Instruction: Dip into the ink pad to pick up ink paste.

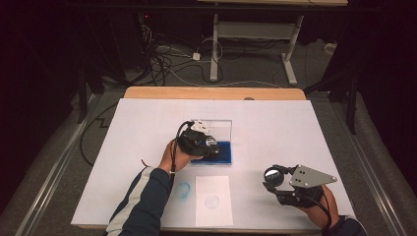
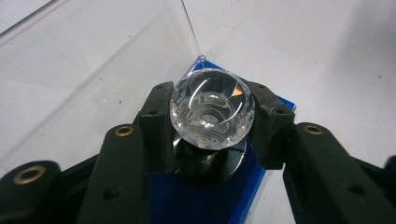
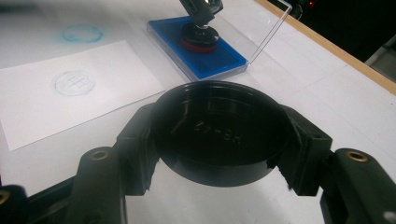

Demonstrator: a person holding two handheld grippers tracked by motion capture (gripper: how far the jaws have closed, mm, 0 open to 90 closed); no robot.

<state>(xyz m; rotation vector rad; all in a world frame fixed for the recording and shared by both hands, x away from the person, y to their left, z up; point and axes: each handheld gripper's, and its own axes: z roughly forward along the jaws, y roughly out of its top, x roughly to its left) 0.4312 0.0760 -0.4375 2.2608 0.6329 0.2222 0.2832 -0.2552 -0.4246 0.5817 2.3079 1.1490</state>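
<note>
Left gripper (image 2: 212,135) has its jaws clamped on the clear faceted knob of a stamp (image 2: 212,108), base pressed down on the blue ink pad (image 3: 198,46). The pad sits mid-table in a clear plastic case with its lid (image 1: 219,129) standing open behind. Right gripper (image 3: 217,154) jaws are closed around a black round cap (image 3: 218,133), held above the table on the right, well apart from the pad.

Risks, as I judge them:
- The knob is smooth, hard plastic with a rounded shape, and the jaws only touch its sides. A tilt on lift could make it slip or twist.
- A wet stamp face could smear if it drags on the sheet of paper (image 1: 212,199). A blue ring stain (image 1: 183,190) already marks the table cover just left of the paper.
- The open lid is thin and close behind the gripper, so it's easy to knock.

The paper is flat and matte with one faint round print (image 3: 74,83). The cap is glossy with embossed characters that I can't fully read.
</note>
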